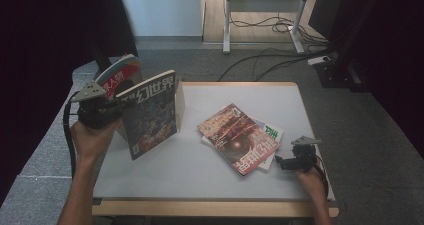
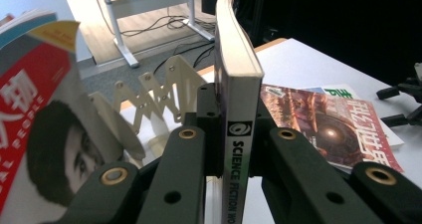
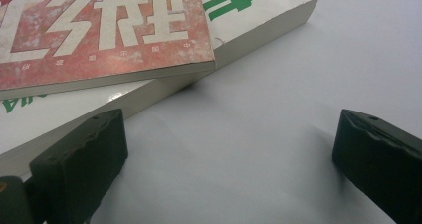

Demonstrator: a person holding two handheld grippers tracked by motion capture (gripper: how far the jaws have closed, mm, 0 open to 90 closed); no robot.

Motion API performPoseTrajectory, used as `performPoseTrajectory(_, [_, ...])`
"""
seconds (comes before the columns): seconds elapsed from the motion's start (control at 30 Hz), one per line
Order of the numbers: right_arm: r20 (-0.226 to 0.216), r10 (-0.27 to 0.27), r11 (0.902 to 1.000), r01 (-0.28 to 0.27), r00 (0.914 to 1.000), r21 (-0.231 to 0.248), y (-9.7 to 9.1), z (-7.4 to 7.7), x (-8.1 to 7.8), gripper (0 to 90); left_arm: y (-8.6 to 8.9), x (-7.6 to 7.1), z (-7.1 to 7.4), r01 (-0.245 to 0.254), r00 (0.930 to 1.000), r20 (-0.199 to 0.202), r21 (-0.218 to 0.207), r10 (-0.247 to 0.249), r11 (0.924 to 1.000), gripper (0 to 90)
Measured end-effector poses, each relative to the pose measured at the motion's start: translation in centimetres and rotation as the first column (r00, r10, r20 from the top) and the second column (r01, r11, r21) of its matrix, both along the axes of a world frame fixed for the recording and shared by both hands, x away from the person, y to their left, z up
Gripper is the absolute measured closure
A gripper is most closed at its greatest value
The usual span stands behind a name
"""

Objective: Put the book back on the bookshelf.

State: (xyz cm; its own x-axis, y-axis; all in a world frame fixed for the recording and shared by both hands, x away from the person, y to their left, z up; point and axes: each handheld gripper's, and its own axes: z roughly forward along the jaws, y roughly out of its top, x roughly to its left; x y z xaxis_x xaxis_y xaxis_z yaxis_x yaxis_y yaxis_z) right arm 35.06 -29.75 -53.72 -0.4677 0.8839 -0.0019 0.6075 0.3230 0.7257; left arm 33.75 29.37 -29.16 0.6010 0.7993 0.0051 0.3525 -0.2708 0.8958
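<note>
The left gripper point(image 1: 102, 110) is raised above the left edge of the table point(image 1: 190, 170), its fingers point(image 2: 209, 129) clamped together on the spine of a science fiction magazine point(image 1: 150, 112), which stands upright and slightly tilted over the table's left part, its lower corner close to the table top. In the left gripper view the white spine point(image 2: 239, 134) runs straight up between the two black fingers, pressed from both sides. Just behind the held magazine, at the far left corner, a cream accordion-style book rack point(image 2: 149, 94) stands, and a magazine with a red cover and a face on it point(image 1: 117, 75) leans in it. Near the right edge of the table, a red-covered magazine point(image 1: 237, 137) lies flat on top of a white book with green lettering point(image 1: 270, 135). The right gripper point(image 1: 287, 161) rests low on the table just beside the near right corner of that stack; its fingers point(image 3: 79, 159) stand wide apart, holding nothing, with bare table between them and the white book's edge just beside one finger.
</note>
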Motion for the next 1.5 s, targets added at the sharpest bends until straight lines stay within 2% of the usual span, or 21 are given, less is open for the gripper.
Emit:
performPoseTrajectory(0.3, [0.000, 0.000, 1.0000, 0.000, 1.0000, 0.000, 0.0, 0.0, 0.0, 0.4, 1.6, 0.4, -0.7, -0.071, 0.9973, -0.015, 0.017, 0.071, 0.9973, 82.7])
performPoseTrajectory(0.57, [-0.001, 0.000, 1.0000, 0.000, 1.0000, 0.000, 0.0, 0.0, 0.0, 0.4, 2.7, 0.9, -1.2, -0.130, 0.9913, -0.023, 0.017, 0.130, 0.9914, 82.7])
performPoseTrajectory(1.1, [-0.002, 0.000, 1.0000, 0.000, 1.0000, -0.001, 0.0, 0.0, 0.0, 0.4, 1.9, 3.2, -2.1, -0.197, 0.9800, -0.020, 0.024, 0.198, 0.9801, 82.7])
performPoseTrajectory(1.5, [-0.002, 0.000, 1.0000, 0.000, 1.0000, 0.000, 0.0, 0.0, 0.0, 0.4, 1.5, 4.6, -2.4, -0.224, 0.9747, 0.001, -0.003, 0.224, 0.9747, 82.6])
